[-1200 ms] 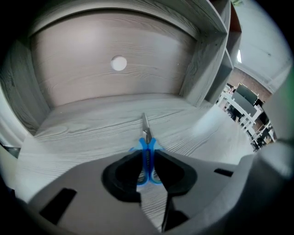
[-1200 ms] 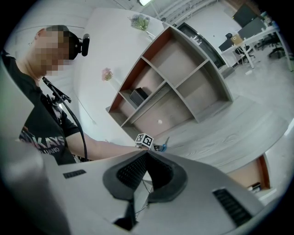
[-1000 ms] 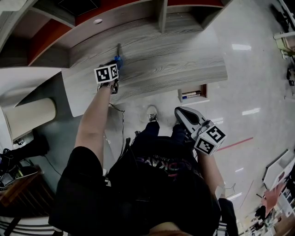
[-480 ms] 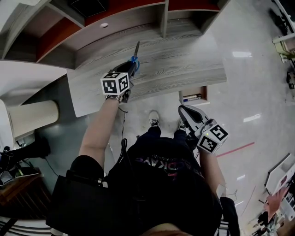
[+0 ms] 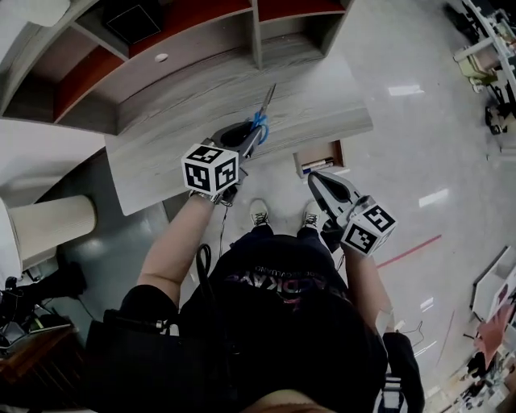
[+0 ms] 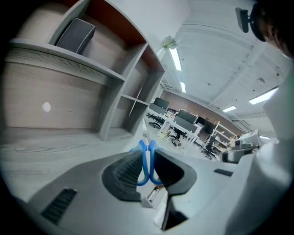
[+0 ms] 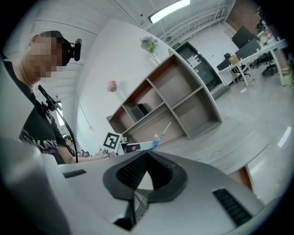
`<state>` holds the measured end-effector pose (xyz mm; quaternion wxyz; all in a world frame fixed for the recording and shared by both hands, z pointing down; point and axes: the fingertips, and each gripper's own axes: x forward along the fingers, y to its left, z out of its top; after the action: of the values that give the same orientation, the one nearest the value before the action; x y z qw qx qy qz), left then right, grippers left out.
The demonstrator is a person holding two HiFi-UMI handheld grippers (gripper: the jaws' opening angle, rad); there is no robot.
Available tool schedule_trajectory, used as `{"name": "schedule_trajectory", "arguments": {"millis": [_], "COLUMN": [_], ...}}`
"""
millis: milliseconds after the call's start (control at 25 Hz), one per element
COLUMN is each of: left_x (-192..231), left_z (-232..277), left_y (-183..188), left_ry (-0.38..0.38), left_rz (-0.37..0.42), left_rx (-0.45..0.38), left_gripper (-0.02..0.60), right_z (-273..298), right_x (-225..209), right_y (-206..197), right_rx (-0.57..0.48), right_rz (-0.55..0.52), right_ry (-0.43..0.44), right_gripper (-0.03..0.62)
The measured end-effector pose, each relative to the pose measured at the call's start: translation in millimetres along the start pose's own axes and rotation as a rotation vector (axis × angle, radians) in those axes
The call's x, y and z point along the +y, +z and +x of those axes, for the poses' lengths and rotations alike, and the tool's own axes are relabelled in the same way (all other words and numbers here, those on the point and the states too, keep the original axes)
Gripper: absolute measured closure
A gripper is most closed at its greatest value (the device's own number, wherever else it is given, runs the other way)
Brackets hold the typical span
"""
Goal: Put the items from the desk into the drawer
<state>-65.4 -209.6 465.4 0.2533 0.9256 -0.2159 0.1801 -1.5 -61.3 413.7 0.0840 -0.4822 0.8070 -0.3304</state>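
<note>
In the left gripper view, the left gripper (image 6: 147,155) has its jaws drawn in tight on the scissors (image 6: 146,160). The two blue handle loops are pinched side by side between the dark ribbed pads, in the lower middle of the frame. The blades run up and away from the jaws, but only a thin pale sliver of them shows above the loops, and the tip is hard to make out against the background.

In the head view, the left gripper (image 5: 251,139) sits in the upper middle of the frame, above the front edge of the grey wood desk (image 5: 177,129). The scissors (image 5: 262,113) stick out past it and slant toward the upper right over the desktop. Whether they touch the desk cannot be told.

In the right gripper view, the right gripper (image 7: 144,155) has its jaws brought together at the tips, and nothing lies between the pads. In the head view, the right gripper (image 5: 314,179) is held right of centre, over the floor and just below the drawer (image 5: 318,159). The drawer stands pulled out beneath the desk's right end. Something long, white and dark lies inside, too small to identify.

A small pale round spot (image 5: 161,57) lies at the back of the desk, too small to identify. A dark box (image 5: 133,16) in the shelf unit is cut off at the top edge. The person's body hides the floor in the lower half of the head view.
</note>
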Motion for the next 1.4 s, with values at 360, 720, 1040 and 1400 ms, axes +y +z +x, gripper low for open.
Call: {"name": "schedule_trajectory", "arguments": {"millis": [360,720,1040,1400], "left_x": [-105,-157,-161,-144], "left_z": [24,44,57,84], "left_y": [-36,-81,-120,-168], "left_ry": [-0.18,-0.237,-0.222,-0.151], "left_rz": [0.033,0.169,0.173,0.171], "left_rx": [0.111,0.212,0.299,0.391], "left_gripper": [0.486,0.486,0.486,0.486], "right_z": [-47,-85,-95,-87], "right_x": [-31,-59,-87,-132], "right_y": [14,-2,-31,-68], "right_rx": [-0.066,-0.086,-0.05,-0.001], "right_rz": [-0.013,0.062,0.114,0.208], "right_ry": [-0.145,-0.232,-0.289,-0.311], "right_gripper": [0.583,0.583,0.583,0.583]}}
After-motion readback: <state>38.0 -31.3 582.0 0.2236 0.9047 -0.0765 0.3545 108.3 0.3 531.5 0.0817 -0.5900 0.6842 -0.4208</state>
